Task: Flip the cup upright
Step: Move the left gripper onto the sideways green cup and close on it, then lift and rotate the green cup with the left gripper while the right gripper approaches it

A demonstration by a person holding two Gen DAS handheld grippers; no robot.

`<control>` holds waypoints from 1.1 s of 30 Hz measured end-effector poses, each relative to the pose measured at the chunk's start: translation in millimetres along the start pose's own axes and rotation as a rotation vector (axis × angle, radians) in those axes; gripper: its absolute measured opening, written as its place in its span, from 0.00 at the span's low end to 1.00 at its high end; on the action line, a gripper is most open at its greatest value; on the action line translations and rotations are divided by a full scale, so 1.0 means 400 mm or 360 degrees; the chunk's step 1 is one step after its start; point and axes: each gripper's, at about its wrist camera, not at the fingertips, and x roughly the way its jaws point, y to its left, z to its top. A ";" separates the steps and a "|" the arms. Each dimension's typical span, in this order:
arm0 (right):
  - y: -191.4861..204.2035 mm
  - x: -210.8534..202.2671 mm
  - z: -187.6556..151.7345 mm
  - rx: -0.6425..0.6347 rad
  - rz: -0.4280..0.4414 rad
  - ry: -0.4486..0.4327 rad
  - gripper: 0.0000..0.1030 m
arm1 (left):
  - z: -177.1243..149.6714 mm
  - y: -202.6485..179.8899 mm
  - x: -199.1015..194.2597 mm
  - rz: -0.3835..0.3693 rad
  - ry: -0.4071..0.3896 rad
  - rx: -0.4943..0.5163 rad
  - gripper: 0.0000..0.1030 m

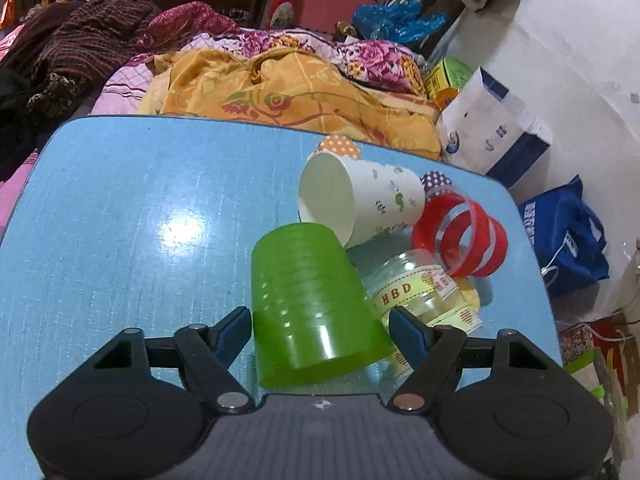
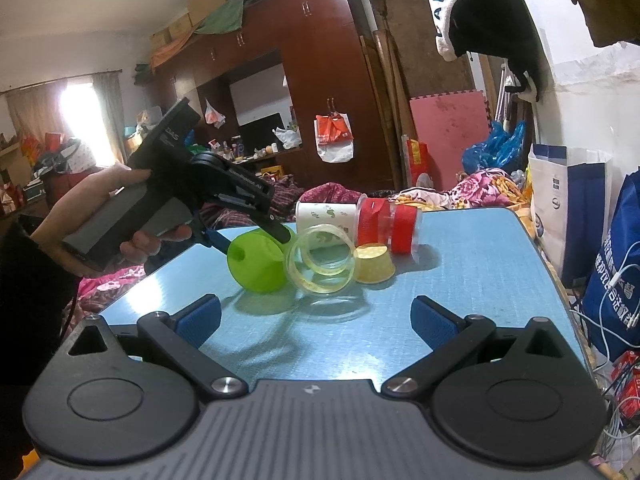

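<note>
1. Green cup (image 1: pixel 312 300) sits between the pads of the left gripper (image 1: pixel 320 320); in the left wrist view its closed base points away toward 12 o'clock and its open rim faces the camera at 6 o'clock. The pads look pressed against its two sides, so I judge it gripped, tilted and partly lifted off the blue table (image 1: pixel 120 220).
2. Right gripper (image 2: pixel 316 316) hangs low over the near table edge, its fingers spread wide with nothing between them.
3. Seen from the right wrist view, the green cup lies at 9 o'clock of the clear taped cup (image 2: pixel 320 258), touching or nearly touching it. A white paper cup (image 2: pixel 326 218) and a red-banded cup (image 2: pixel 390 220) lie on their sides behind, and a small yellow cup (image 2: pixel 374 262) stands mouth-down at 3 o'clock.
4. To finish well, I would raise the cup clear of its neighbours first, then roll the wrist until the rim faces up.
5. Thin plastic probably flexes, so hold firmly without crushing.
6. Set it down toward 9 o'clock, away from the other cups, before releasing.
</note>
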 end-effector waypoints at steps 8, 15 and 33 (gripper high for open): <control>-0.005 0.002 -0.002 0.0008 0.0004 0.0005 0.99 | -0.011 -0.004 -0.001 0.0027 0.0004 0.0100 0.75; -0.009 0.009 -0.003 0.0014 0.0006 0.0017 0.99 | -0.031 -0.021 -0.025 0.0070 -0.0013 0.0363 0.74; -0.038 0.050 -0.015 -0.0010 0.0007 0.0114 0.99 | -0.230 -0.074 -0.115 0.0089 -0.0092 0.1653 0.74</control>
